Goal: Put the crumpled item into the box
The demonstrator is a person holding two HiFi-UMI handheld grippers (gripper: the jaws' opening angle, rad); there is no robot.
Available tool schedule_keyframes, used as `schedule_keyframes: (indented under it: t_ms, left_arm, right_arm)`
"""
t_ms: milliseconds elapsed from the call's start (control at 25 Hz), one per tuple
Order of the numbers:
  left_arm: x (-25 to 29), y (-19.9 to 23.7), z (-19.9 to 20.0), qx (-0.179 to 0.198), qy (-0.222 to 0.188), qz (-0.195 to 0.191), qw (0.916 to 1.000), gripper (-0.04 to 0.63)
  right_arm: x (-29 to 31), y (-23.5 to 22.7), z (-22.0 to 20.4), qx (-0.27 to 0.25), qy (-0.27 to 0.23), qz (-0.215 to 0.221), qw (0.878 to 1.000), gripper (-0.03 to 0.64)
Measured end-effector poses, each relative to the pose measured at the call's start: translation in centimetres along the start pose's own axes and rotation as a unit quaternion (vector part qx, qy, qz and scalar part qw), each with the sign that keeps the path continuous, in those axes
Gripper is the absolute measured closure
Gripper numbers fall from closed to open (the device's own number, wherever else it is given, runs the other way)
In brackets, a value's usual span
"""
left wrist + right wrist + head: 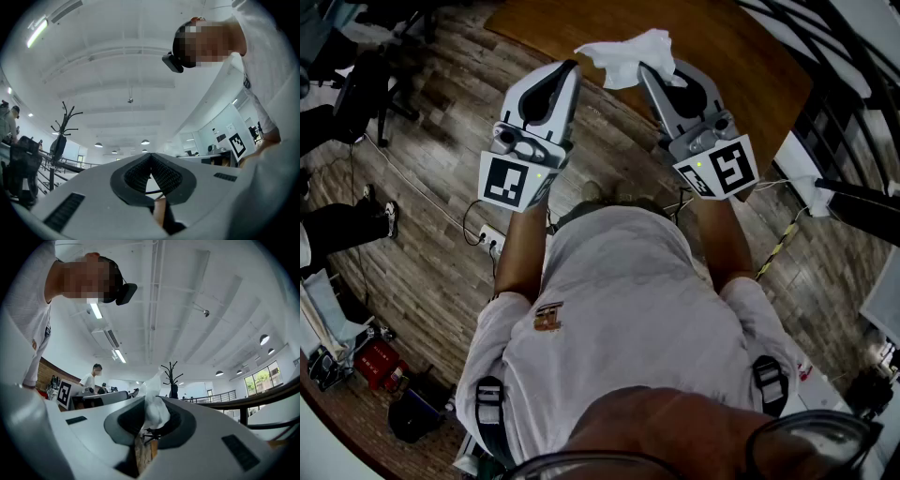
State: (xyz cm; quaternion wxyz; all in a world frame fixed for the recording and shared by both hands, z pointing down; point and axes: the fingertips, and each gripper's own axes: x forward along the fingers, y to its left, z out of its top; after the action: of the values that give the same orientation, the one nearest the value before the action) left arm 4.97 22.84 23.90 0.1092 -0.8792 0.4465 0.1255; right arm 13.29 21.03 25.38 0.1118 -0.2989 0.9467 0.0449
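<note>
Crumpled white paper tissue (623, 54) clamped in the right gripper (651, 69), held up over the brown wooden surface (741, 66).
The right gripper view shows its fingers (126, 420) pinching the tissue's lower end; only the head view shows its full spread. The left gripper (571, 66) has its fingers together, empty. Both grippers are raised side by side, tips slightly up.
</note>
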Motion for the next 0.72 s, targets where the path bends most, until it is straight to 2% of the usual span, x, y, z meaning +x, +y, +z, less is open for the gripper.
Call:
schedule_keyframes:
  t_ms: [400,720]
  left_arm:
    - [-0.9,2.1,-0.5,-0.005,0.001,-0.001,1.0000,0.575]
    - [-2.0,5.6,-0.7,-0.010,-0.003,-0.007,0.9999,0.575]
  right_arm:
    - [1.6,0.5,-0.9,0.006,0.003,-0.003,1.000,0.551]
    - [4.7,1.1,-1.8,-0.004,0.014,-0.013,1.000,0.551]
